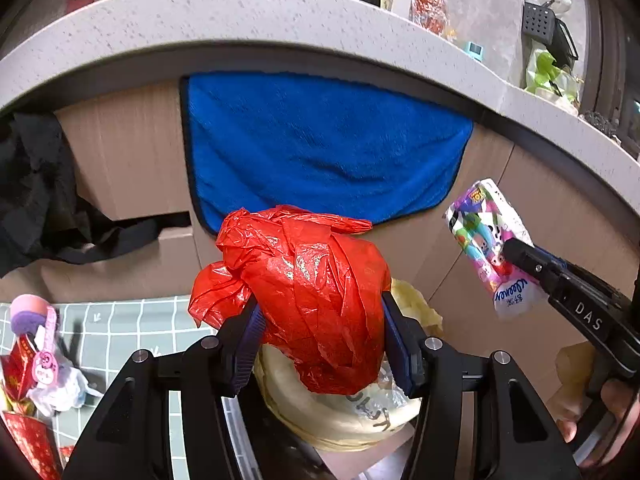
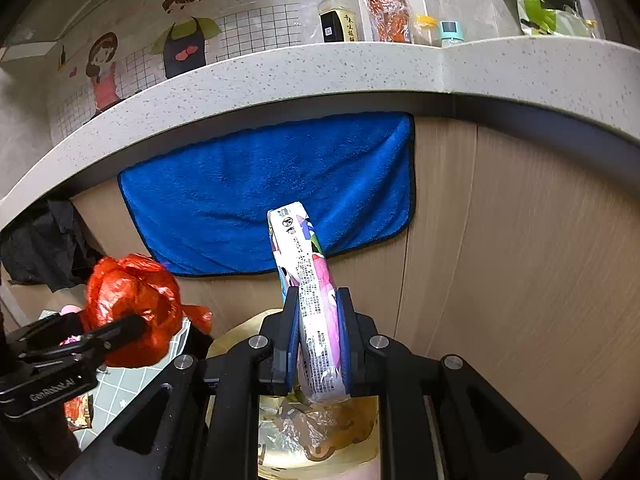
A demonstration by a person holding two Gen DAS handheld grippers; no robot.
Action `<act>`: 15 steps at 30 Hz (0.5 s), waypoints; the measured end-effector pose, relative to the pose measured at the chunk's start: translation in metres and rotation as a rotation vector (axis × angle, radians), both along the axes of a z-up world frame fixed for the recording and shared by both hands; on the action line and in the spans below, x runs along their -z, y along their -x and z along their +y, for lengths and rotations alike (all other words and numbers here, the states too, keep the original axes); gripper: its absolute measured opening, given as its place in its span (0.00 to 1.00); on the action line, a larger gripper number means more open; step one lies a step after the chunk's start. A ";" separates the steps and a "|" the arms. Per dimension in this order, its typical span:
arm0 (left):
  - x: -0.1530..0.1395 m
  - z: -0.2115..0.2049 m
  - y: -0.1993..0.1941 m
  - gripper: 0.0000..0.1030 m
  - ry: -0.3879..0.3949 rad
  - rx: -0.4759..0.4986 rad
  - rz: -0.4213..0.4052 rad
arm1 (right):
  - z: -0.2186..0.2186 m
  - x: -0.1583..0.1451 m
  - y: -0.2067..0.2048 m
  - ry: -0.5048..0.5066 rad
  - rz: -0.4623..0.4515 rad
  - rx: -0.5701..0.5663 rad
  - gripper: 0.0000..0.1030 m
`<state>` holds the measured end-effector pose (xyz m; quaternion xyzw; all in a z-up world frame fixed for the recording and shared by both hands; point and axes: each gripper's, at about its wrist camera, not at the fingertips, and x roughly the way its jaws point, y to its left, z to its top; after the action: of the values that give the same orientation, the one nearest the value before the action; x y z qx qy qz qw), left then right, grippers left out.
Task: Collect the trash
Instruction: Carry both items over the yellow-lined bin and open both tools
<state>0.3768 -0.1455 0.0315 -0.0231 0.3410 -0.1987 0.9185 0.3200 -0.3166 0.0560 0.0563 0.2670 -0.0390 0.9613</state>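
The tissue pack (image 2: pixel 310 304), its long axis pointing up toward the blue towel (image 2: pixel 272 192), was clamped in the right gripper (image 2: pixel 318 344), while the left gripper (image 1: pixel 322 340) squeezed a crumpled red plastic bag (image 1: pixel 312 292), both above the yellow-lined bin (image 2: pixel 320 440) holding crumpled wrappers below that towel.

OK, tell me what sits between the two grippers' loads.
Nothing: in the left wrist view only bare cabinet front shows between the red plastic bag and the tissue pack.

Left tool (image 1: pixel 320 340) clamped wide — right tool (image 2: pixel 318 344) pinched nearly shut.
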 end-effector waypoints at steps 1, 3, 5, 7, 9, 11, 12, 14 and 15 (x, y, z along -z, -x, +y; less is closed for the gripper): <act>0.003 -0.002 -0.001 0.54 -0.002 0.001 0.006 | -0.001 0.000 -0.001 0.002 0.001 0.001 0.14; 0.008 0.001 -0.002 0.54 -0.003 0.000 0.023 | -0.001 0.003 -0.003 -0.002 0.003 -0.001 0.14; 0.014 0.002 -0.004 0.54 0.007 0.002 0.039 | -0.001 0.007 -0.002 -0.014 0.009 -0.005 0.14; 0.020 0.002 -0.005 0.54 0.008 -0.002 0.045 | -0.001 0.012 -0.002 -0.026 0.016 -0.012 0.14; 0.023 0.002 -0.006 0.54 0.004 -0.004 0.047 | 0.001 0.016 -0.004 -0.030 0.026 -0.022 0.14; 0.026 0.002 -0.008 0.54 0.005 -0.004 0.054 | 0.002 0.021 -0.005 -0.026 0.035 -0.027 0.14; 0.027 0.003 -0.009 0.54 0.006 -0.002 0.059 | 0.003 0.023 -0.006 -0.028 0.041 -0.031 0.14; 0.029 0.002 -0.010 0.54 0.006 0.001 0.065 | 0.003 0.026 -0.007 -0.032 0.047 -0.035 0.14; 0.029 0.001 -0.011 0.54 0.005 0.002 0.067 | 0.004 0.029 -0.008 -0.033 0.052 -0.037 0.14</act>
<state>0.3874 -0.1443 0.0022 -0.0318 0.3710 -0.1995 0.9064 0.3282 -0.3129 0.0274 0.0661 0.2935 -0.0185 0.9535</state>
